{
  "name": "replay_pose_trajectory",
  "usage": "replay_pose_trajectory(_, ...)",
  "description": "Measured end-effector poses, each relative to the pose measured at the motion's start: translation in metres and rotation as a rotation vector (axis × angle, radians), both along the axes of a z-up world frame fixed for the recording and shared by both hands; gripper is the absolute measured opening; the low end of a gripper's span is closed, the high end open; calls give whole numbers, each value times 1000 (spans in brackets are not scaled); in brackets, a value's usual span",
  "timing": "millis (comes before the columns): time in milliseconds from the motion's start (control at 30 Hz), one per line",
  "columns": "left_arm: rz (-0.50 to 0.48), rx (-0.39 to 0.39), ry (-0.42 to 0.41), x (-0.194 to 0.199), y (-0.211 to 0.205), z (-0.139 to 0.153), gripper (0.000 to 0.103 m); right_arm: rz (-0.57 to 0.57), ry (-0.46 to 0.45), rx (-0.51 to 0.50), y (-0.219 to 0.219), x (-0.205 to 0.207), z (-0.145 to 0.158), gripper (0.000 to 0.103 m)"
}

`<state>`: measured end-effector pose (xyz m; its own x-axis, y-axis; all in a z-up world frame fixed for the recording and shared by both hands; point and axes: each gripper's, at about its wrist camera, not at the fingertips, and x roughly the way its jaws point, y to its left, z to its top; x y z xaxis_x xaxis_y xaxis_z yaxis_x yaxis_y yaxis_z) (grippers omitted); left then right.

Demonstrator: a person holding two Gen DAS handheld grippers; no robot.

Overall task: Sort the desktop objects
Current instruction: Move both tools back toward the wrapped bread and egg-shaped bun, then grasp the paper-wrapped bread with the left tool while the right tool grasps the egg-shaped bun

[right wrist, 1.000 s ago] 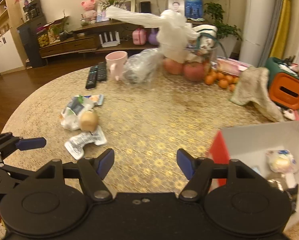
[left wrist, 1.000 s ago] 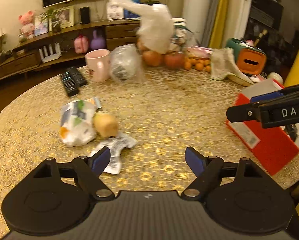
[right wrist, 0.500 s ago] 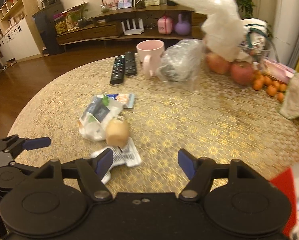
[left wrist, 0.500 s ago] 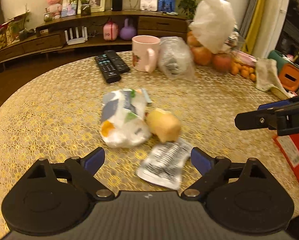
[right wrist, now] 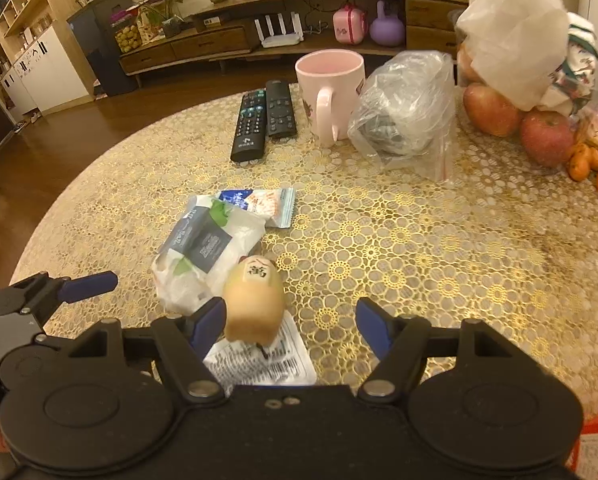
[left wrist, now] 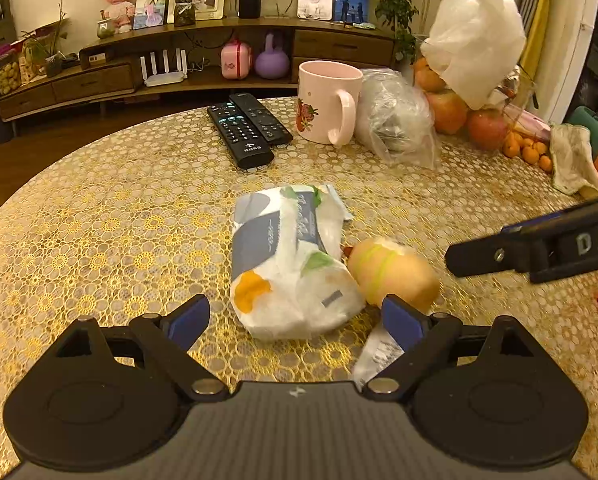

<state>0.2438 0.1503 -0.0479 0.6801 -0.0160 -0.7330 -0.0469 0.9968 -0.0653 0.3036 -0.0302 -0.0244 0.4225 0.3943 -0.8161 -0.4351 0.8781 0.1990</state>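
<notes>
A crumpled white and grey-blue wrapper pack lies mid-table. My left gripper hangs open just in front of it, its pads astride the near end without touching. A beige egg-shaped figure lies against the pack on a flat printed sachet. My right gripper is open just behind the figure, which sits by the left pad. A small blue and white sachet lies beyond the pack. One finger of my right gripper reaches in at the right of the left wrist view.
Two black remotes, a pink mug and a clear bag stand further back. Apples, small oranges and a white plastic bag fill the far right. A red box corner sits at my near right.
Both grippers have moved left and down onto the pile of pack, figure and sachet. The red box has slid out to the right edge. The left jaws stand wider.
</notes>
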Motion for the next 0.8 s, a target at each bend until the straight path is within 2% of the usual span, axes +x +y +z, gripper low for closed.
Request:
replay_pose_trajectory(333,-6,10,10,30,6,-13,93,-15,47,22,17,29,-24,70)
replay_pose_trajectory(467,-7,-10,15,37,7,-22,94,-15,61,18,26,35,-33,70)
replay_pose_trajectory(633,15,-46,38,43,16,-33,93,-23,108,58,30,42,-47,68)
replay_pose_trajectory(700,31,-77,41,42,22,-37,93,-18,132,88,30,42,-50,62)
replay_pose_trajectory(800,29,-93,35,41,24,-39,85,-6,149,117,33,41,-53,51)
